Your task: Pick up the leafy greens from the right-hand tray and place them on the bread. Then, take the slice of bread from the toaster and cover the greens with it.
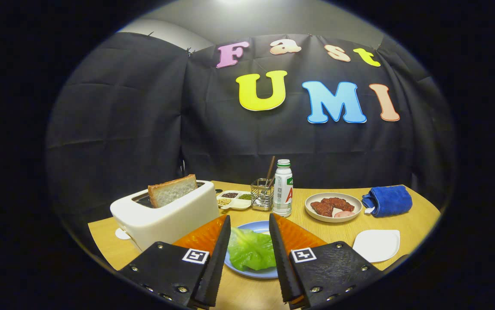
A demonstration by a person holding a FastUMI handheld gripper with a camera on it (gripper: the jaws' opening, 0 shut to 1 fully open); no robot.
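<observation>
A green leaf lies on a blue plate between my two fingers, and it hides whatever is under it. My gripper is open, its fingers standing on either side of the leaf with the tips reaching the plate's far rim. A slice of bread sticks up, tilted, out of the slot of a white toaster just beyond the left finger. A white tray lies flat on the table to the right of the right finger.
Beyond the plate stand a white bottle, a wire holder with utensils and a divided dish of grains. A plate of red meat and a rolled blue towel sit at the back right of the wooden table.
</observation>
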